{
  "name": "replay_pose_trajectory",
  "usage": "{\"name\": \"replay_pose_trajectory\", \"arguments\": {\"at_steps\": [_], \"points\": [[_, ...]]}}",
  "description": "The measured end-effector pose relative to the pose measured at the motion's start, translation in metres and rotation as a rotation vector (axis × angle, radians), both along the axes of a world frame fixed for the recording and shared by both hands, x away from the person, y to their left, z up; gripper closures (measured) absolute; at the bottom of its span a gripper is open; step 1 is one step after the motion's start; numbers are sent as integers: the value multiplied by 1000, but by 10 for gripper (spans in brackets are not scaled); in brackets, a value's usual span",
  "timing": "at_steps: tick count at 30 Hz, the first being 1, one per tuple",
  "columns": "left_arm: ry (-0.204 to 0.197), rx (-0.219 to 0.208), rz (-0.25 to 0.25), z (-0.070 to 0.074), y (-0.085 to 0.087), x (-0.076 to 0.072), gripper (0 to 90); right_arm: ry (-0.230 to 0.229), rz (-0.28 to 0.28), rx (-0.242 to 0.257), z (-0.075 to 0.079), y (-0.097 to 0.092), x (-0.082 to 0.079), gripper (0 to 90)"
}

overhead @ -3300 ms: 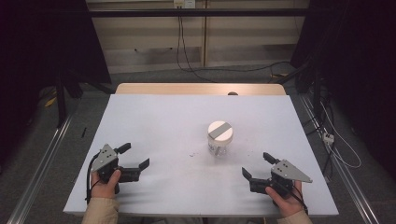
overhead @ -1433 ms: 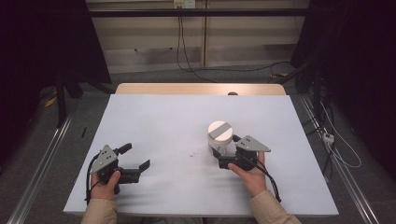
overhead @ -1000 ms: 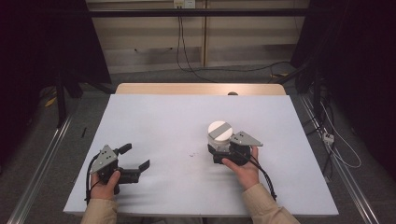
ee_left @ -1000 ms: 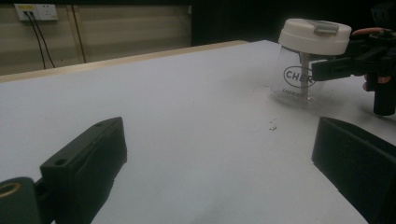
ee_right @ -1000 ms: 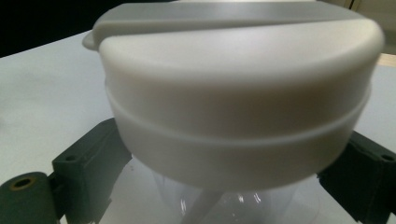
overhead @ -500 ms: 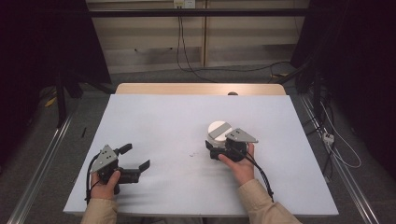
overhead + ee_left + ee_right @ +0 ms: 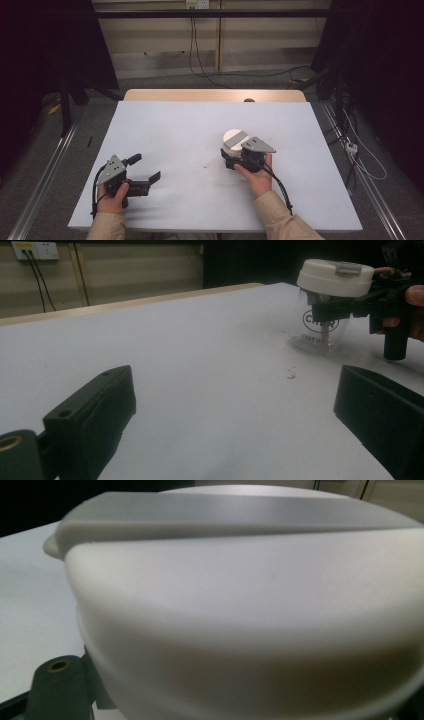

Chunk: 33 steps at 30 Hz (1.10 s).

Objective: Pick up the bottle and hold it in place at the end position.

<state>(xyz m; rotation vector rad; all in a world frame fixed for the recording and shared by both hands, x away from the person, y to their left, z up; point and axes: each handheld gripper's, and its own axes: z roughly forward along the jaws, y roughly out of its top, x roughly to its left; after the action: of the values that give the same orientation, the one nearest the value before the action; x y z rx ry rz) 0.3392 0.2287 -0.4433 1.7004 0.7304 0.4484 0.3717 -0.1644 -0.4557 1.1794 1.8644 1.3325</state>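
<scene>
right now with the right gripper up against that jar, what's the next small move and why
Probably close the right gripper on the jar just under its white lid. In the left gripper view its jaws sit on either side of the clear jar below the lid, and whether they are gripping yet cannot be told. The left gripper rests open, well apart on the table.
</scene>
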Motion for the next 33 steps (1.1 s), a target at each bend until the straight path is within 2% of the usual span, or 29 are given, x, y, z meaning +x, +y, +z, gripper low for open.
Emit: {"name": "replay_pose_trajectory", "arguments": {"at_steps": [2,13,33], "points": [[0,1,-3,0,0,0,30,-2,3,10,1,0,0,185],[4,-1,-6,0,1,0,30,-9,35,-15,10,8,10,185],[4,0,-12,0,1,0,31,-20,73,-20,19,23,26,185]]}}
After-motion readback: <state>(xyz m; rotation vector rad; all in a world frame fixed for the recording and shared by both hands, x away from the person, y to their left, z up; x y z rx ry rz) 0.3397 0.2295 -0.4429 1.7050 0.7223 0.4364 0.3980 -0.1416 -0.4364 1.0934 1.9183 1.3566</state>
